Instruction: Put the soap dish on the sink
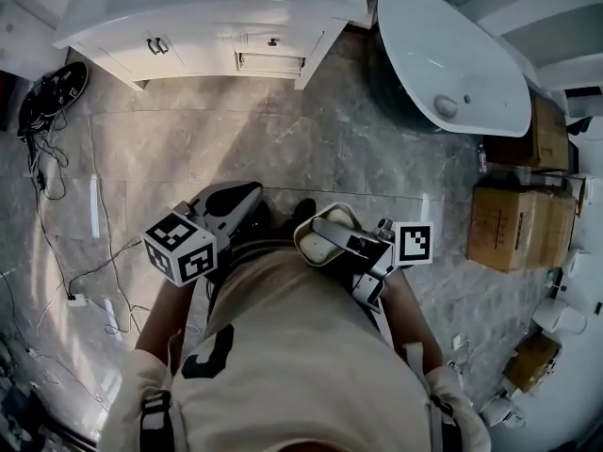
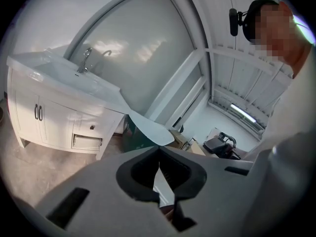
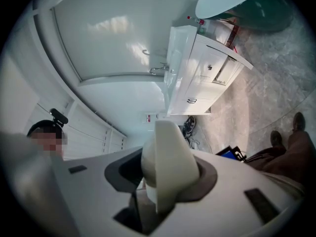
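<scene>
A cream soap dish [image 1: 323, 240] sits between the jaws of my right gripper [image 1: 332, 234], held close in front of the person's body. In the right gripper view the soap dish [image 3: 168, 164] fills the gap of the right gripper [image 3: 165, 154], which is shut on it. My left gripper [image 1: 249, 196] is beside it on the left, and in its own view the left gripper [image 2: 159, 154] has its tips touching with nothing between them. The white sink cabinet [image 1: 207, 8] stands across the floor at the top of the head view. Its faucet [image 2: 86, 59] shows in the left gripper view, and the cabinet [image 3: 197, 73] also shows in the right gripper view.
A white bathtub [image 1: 452, 55] with a dark outside stands at the upper right. Cardboard boxes [image 1: 518, 224] line the right side. Cables [image 1: 57, 102] trail over the marble floor [image 1: 283, 139] at the left.
</scene>
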`<state>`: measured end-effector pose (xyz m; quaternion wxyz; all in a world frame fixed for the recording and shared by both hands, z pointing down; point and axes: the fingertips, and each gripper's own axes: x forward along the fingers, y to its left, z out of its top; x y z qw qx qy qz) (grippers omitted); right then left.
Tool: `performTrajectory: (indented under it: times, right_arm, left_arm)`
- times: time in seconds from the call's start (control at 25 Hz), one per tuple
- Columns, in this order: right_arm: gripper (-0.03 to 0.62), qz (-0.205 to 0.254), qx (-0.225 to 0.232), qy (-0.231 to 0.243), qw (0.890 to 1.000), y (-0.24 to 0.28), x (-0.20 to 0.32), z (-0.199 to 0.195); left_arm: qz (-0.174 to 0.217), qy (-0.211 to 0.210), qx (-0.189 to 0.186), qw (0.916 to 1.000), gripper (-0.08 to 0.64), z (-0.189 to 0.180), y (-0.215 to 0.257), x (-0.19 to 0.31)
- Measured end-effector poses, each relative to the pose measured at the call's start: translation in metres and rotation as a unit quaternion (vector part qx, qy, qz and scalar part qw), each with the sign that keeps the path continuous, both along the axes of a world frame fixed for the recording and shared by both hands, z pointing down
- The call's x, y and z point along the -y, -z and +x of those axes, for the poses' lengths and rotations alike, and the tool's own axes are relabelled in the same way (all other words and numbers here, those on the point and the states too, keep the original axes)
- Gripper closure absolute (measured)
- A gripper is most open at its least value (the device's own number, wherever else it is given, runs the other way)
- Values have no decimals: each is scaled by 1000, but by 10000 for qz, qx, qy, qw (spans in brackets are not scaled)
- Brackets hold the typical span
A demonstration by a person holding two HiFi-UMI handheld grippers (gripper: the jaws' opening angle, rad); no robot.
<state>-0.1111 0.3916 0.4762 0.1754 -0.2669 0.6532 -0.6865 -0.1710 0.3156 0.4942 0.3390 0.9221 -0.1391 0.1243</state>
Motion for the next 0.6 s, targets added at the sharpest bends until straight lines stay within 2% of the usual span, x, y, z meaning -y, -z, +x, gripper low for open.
performTrajectory:
  times: [0.32,0.6]
  right_arm:
    - [433,237,-26,413,9989,7,8,11]
    - [433,207,63,419,9989,7,8,33]
  left_arm:
    - [326,281,304,9986,541,2,18,24]
    - [387,415,366,9977,541,24,23,19]
